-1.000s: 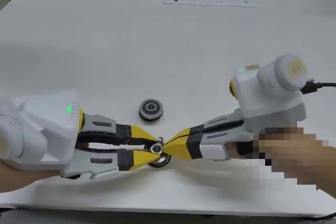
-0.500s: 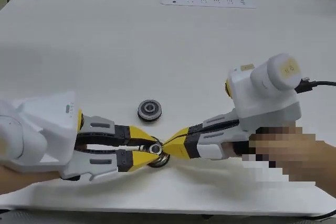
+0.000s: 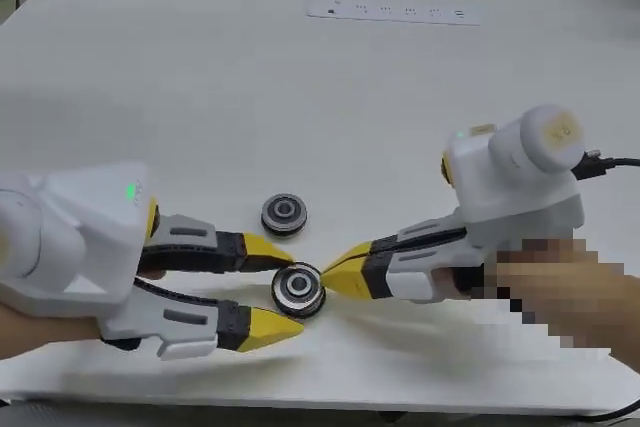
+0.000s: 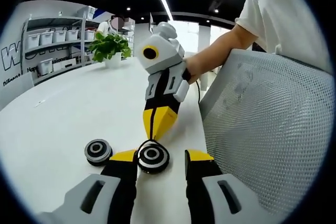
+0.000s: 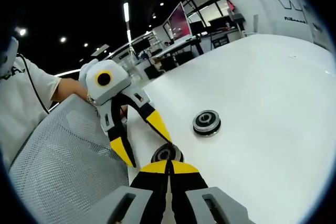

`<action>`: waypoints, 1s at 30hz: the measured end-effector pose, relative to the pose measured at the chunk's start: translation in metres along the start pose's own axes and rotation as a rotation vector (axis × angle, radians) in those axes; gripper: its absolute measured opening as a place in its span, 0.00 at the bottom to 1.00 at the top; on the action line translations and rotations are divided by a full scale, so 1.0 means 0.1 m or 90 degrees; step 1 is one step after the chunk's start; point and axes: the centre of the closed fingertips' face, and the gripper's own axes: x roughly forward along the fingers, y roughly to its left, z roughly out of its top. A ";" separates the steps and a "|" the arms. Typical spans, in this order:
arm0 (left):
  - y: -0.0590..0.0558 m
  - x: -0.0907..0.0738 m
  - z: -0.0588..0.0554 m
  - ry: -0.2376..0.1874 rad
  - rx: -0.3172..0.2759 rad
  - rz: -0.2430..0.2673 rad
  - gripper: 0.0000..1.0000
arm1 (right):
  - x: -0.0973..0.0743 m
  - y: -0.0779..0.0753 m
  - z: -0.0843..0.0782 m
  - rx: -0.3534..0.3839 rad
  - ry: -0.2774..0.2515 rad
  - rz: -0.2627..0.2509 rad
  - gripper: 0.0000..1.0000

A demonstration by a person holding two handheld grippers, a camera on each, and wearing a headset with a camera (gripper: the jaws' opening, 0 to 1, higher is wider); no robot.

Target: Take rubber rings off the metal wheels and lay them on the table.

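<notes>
White table [image 3: 300, 87] is stretching away under my two claws toward a power strip [image 3: 392, 13] at its far edge, and two metal wheels are lying flat on it. I am holding the left claw [image 3: 295, 288] spread wide, one yellow tip on each side of the near wheel [image 3: 298, 288], neither tip seeming to touch it. I am pressing the right claw [image 3: 327, 273] together, its tips meeting at that wheel's right edge. In the left gripper view a thin dark strand is seeming to run from those tips to the wheel, though I cannot tell whether that is rubber in my pinch. The far wheel [image 3: 284, 214] is sitting near, a little way back and apart from both claws. I am judging the wheels to be heavy for their size, hard and smooth, so they would be sliding on the table unless braced. The black rubber ring [image 3: 299, 310] around the rim is looking soft and stretchy, probably seated in a groove. I would be taking it at its outer edge and peeling outward, with the left claw steadying the metal.
</notes>
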 end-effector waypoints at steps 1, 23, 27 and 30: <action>0.01 -0.01 0.00 0.003 0.003 0.004 0.38 | -0.01 0.00 0.00 0.001 -0.001 0.000 0.00; 0.15 -0.47 0.12 -0.013 0.015 0.048 0.68 | -0.25 -0.03 0.13 0.005 -0.021 -0.019 0.00; 0.17 -0.58 0.11 -0.010 0.012 0.062 0.73 | -0.27 0.01 0.19 -0.003 -0.025 -0.019 0.00; 0.20 -0.67 0.12 -0.014 0.007 0.077 0.75 | -0.26 0.04 0.24 -0.009 -0.028 -0.016 0.00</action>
